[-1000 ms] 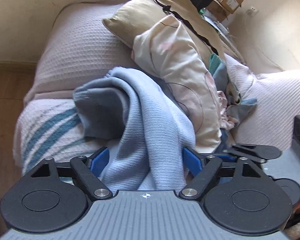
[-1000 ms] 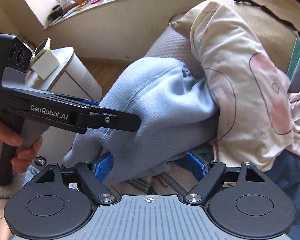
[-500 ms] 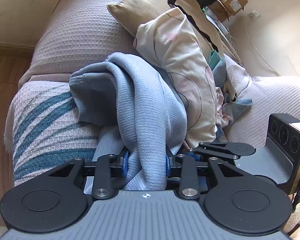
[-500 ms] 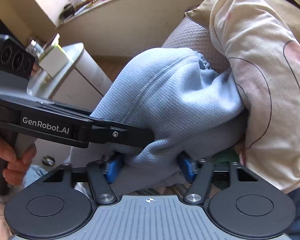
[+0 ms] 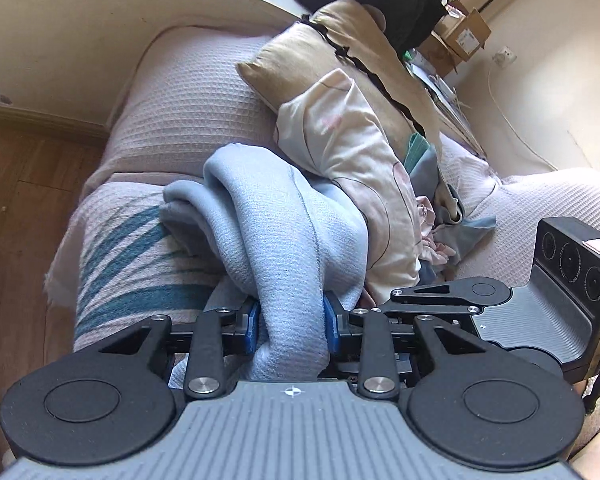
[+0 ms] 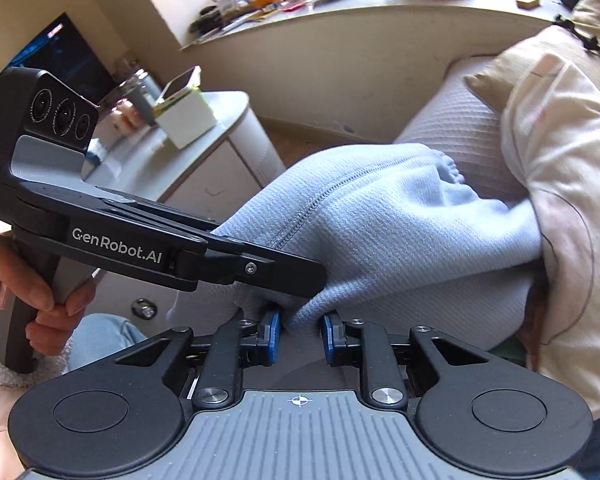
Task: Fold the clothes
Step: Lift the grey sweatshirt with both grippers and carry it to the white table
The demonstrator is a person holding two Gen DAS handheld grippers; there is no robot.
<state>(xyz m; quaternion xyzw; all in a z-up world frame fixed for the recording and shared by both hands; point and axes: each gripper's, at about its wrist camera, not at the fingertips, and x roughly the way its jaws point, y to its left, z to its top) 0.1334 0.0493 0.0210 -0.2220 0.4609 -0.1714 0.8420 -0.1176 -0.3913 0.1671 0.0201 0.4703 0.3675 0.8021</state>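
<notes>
A light blue knit garment [image 5: 284, 220] lies bunched on the sofa seat over a teal-striped throw [image 5: 120, 272]. My left gripper [image 5: 290, 320] is shut on a thick fold of it, and both blue pads press the fabric. In the right wrist view the same garment [image 6: 380, 220] fills the middle. My right gripper [image 6: 300, 332] has its jaws closing on a small fold at the garment's near edge, with cloth pinched between the pads. Just above, the left gripper's black finger [image 6: 284, 272] crosses from the left, held by a hand [image 6: 32, 280].
A cream printed garment [image 5: 352, 160] and a tan cushion [image 5: 324, 56] are heaped against the blue garment on the right. Pink and blue clothes [image 5: 440, 232] lie behind. A white side table [image 6: 220, 160] stands left of the sofa, beside wooden floor [image 5: 20, 184].
Both grippers went from wide open to closed on the light blue garment. The left one has risen and drawn its fold up and toward me. The right one has rolled slightly.
</notes>
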